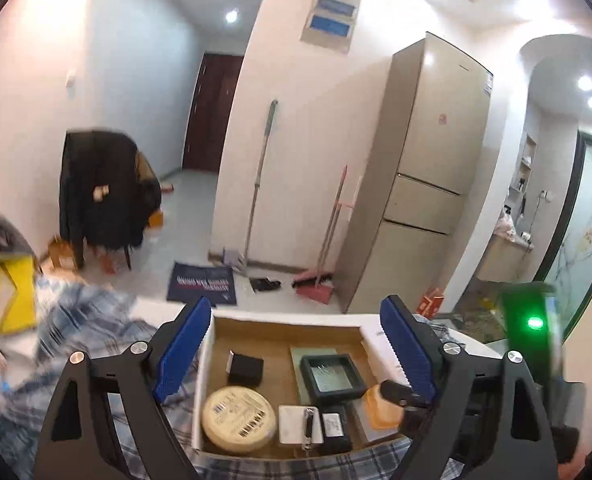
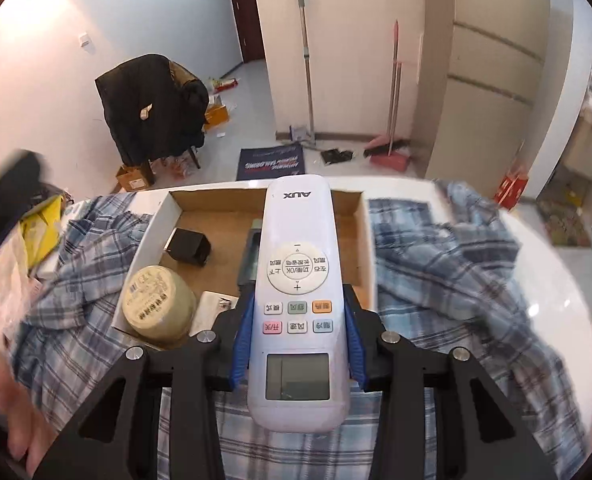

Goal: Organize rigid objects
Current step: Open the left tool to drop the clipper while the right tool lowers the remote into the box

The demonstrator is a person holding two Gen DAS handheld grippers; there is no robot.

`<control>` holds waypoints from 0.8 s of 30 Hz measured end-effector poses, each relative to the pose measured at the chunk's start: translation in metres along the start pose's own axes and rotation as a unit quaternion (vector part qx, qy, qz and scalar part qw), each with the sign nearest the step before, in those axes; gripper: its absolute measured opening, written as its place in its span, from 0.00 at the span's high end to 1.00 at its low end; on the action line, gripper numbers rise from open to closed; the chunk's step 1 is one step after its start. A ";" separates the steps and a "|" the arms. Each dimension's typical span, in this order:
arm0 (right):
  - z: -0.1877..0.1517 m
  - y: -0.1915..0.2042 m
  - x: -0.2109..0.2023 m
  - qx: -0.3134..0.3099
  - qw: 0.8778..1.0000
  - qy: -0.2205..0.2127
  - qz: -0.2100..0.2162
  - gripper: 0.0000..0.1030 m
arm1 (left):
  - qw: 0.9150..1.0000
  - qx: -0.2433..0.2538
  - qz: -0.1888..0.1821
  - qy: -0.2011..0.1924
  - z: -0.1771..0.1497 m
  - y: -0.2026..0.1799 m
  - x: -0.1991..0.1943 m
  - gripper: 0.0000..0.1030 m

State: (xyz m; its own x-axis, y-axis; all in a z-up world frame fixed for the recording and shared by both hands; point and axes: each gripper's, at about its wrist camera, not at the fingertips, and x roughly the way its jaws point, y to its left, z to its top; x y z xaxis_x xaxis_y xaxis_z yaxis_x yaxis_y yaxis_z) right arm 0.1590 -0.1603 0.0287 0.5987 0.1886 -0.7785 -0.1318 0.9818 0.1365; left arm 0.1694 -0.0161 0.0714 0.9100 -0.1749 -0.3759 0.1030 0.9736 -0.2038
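At the lower centre of the right wrist view, the right gripper [image 2: 297,322] is clamped on the sides of a white AUX air-conditioner remote [image 2: 297,300], whose far end reaches out over the open cardboard box [image 2: 359,236] lying on a plaid cloth [image 2: 435,280]. Across the bottom of the left wrist view, the left gripper [image 1: 296,344] stands wide with nothing between its blue pads, above the same box. Already inside are a round tin [image 1: 238,420], a small black cube [image 1: 245,368], a dark framed tray [image 1: 331,374], a white card [image 1: 297,424] and a black battery-like block [image 1: 335,426]. The risk lies in the placing: the remote is long and held only near its middle, so it could pivot in the grip, or come down on the tray and rest tilted. Little bare floor remains in the box.
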 end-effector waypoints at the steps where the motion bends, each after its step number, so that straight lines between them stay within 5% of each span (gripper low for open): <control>1: 0.001 -0.003 0.005 0.019 1.000 0.004 0.013 0.62 | 1.000 0.005 0.002 -0.004 0.001 -0.001 -0.002 0.07; 2: 0.002 -0.004 0.009 0.030 0.999 0.006 0.018 0.62 | 1.000 0.008 0.004 -0.008 0.002 0.000 -0.002 0.00; 7: -0.008 0.014 0.023 0.001 0.999 -0.035 -0.028 0.62 | 0.999 0.039 0.029 -0.019 0.003 0.010 0.005 0.00; 12: -0.008 0.016 0.043 0.013 1.000 -0.014 -0.007 0.62 | 0.999 -0.003 0.041 -0.009 -0.003 0.039 0.022 0.00; 17: -0.010 0.013 0.061 0.018 1.000 0.012 0.008 0.62 | 0.998 0.009 0.058 0.015 -0.011 0.040 0.038 0.00; 24: -0.011 0.008 0.075 0.028 0.999 0.026 0.014 0.62 | 1.000 0.003 0.022 0.020 -0.012 0.032 0.037 0.00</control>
State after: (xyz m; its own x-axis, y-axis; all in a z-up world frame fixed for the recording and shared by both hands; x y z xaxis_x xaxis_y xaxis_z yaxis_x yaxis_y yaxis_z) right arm 0.1945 -0.1385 -0.0352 0.5539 0.2168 -0.8039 -0.1026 0.9759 0.1925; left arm 0.2012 0.0069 0.0399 0.8968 -0.1367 -0.4208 0.0649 0.9814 -0.1804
